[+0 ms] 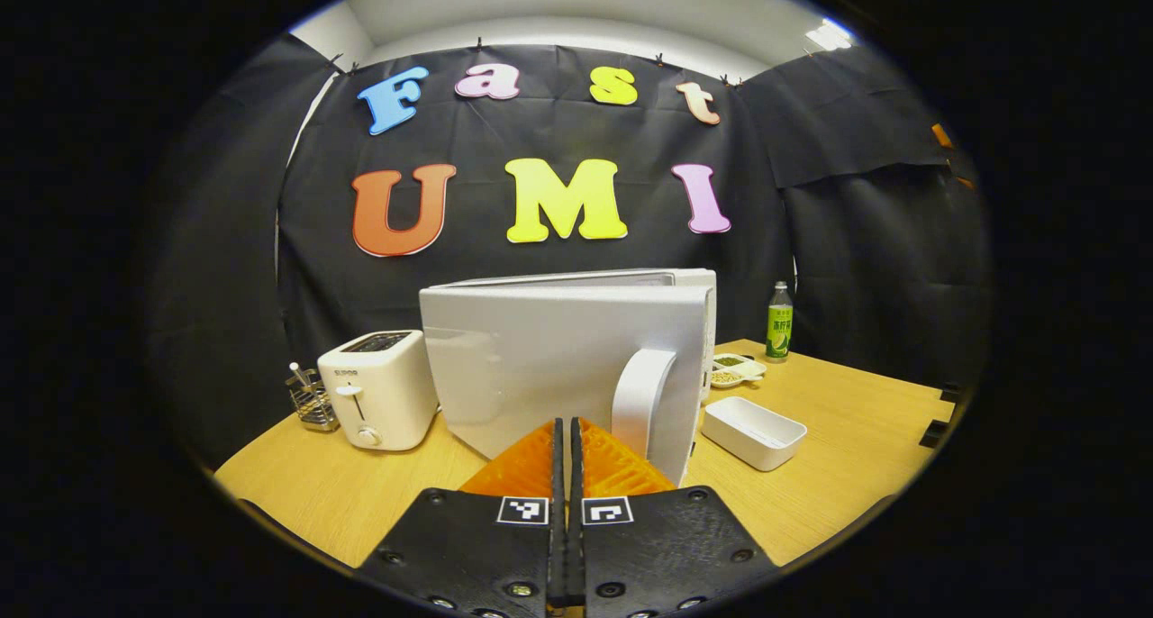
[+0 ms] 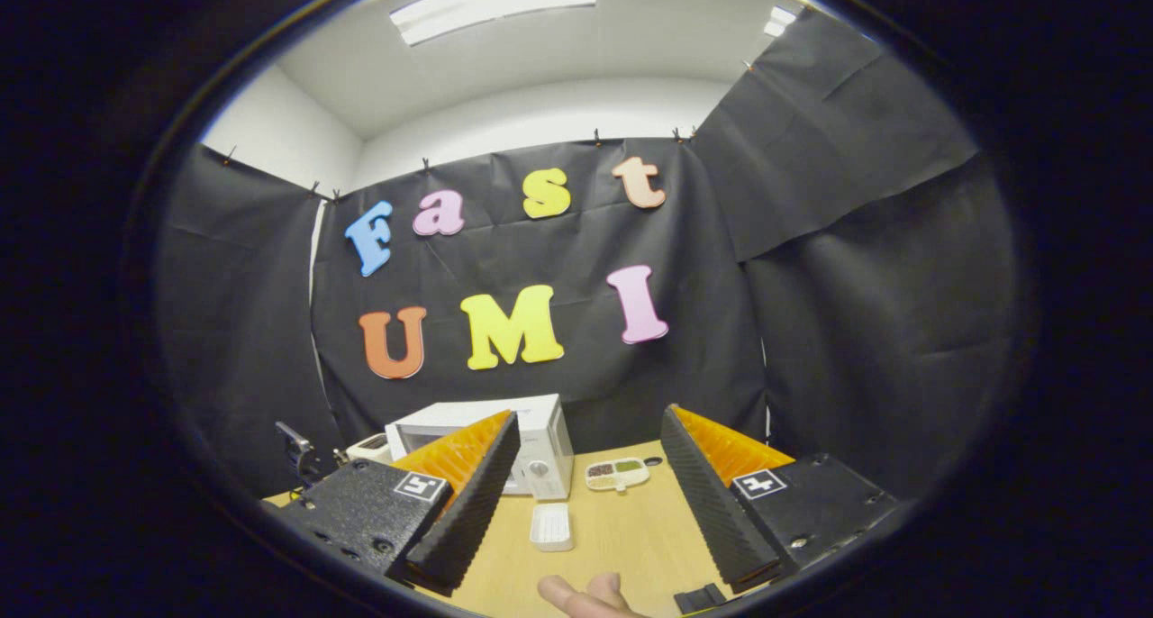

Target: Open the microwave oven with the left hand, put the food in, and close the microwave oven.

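Opening step in hand — left tongs (image 1: 567,438) pressed together beside the microwave (image 1: 576,357) door handle (image 1: 641,400), right tongs (image 2: 581,483) spread and idle — next, swing the door wider.

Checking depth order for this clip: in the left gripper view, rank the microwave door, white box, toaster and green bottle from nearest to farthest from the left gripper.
From the left gripper:
1. Microwave door, dead ahead, its handle just right of the fingers.
2. White box, right, on the table.
3. Toaster, left, beside the microwave.
4. Green bottle, far right, by the wall.
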Demonstrator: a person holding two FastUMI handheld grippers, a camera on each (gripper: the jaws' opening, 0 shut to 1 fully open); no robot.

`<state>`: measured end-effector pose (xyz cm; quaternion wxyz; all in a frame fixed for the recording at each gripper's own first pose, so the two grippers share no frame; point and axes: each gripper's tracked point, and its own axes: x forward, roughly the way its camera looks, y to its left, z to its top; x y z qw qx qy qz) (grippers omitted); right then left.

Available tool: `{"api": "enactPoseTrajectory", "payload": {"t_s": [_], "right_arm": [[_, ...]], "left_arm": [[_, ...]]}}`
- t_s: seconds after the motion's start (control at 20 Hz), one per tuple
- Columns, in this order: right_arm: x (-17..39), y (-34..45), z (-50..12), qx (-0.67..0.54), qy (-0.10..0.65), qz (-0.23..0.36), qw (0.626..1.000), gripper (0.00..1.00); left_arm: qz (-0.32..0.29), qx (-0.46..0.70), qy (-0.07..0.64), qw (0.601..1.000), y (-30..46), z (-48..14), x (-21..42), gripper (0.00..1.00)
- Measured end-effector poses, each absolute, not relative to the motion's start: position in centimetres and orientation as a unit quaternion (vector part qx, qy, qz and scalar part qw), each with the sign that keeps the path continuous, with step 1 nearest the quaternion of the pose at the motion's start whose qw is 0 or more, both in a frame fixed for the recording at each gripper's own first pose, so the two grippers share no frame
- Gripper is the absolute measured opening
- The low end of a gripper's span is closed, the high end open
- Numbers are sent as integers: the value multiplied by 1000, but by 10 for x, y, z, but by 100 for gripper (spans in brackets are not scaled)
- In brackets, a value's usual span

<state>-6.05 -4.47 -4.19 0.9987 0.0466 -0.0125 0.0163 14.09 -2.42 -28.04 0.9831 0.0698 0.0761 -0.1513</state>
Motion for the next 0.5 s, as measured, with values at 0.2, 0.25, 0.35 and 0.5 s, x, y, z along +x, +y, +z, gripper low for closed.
{"api": "enactPoseTrajectory", "payload": {"t_s": [0.2, 0.25, 0.35, 0.5], "right_arm": [[-55, -64, -49, 42, -8, 9, 999, 90], [-52, -68, -51, 43, -5, 8, 999, 100], [-44, -72, -55, 45, 1, 10, 999, 91], [-28, -84, -62, 37, 8, 3, 999, 90]], "left_arm": [[-161, 73, 75, 981, -55, -292, 171, 0], [-163, 69, 80, 981, -61, -298, 179, 0], [-167, 52, 84, 981, -74, -302, 191, 0], [-156, 53, 85, 983, -82, -304, 214, 0]]}}
